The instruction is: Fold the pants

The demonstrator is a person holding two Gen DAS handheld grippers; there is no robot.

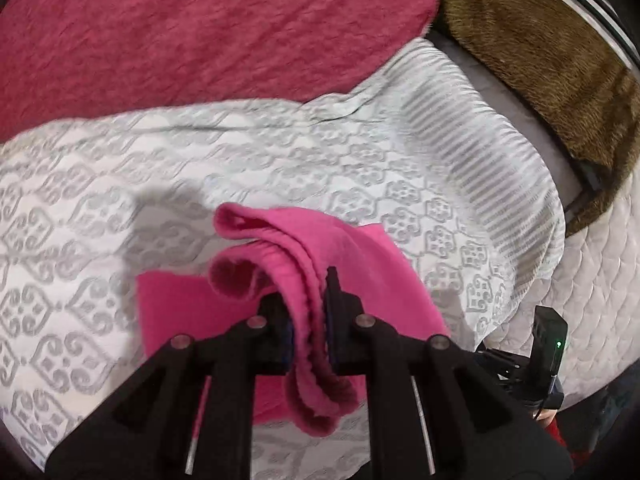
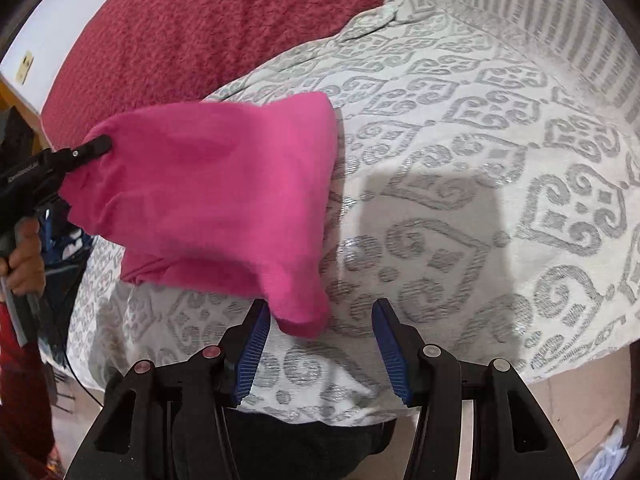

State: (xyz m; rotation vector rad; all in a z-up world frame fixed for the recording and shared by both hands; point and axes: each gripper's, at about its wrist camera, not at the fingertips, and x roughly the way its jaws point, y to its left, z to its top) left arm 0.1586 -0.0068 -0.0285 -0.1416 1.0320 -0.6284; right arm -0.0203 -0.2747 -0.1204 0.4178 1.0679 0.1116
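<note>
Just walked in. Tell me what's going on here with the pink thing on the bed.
A person is folding pink pants on a grey-patterned bedspread, with a handheld gripper in each hand. The left gripper is clamped on a bunched edge of the pants and holds it up off the bedspread. The right gripper is open, its jaws on either side of a hanging corner of the fabric without pinching it. A dark red blanket lies further back.

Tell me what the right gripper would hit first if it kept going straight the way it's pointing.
Probably the hanging corner of the pink pants, which dips between the open right gripper. If that corner sits higher than it looks, the patterned bedspread comes next. Depth is hard to judge here.
</note>
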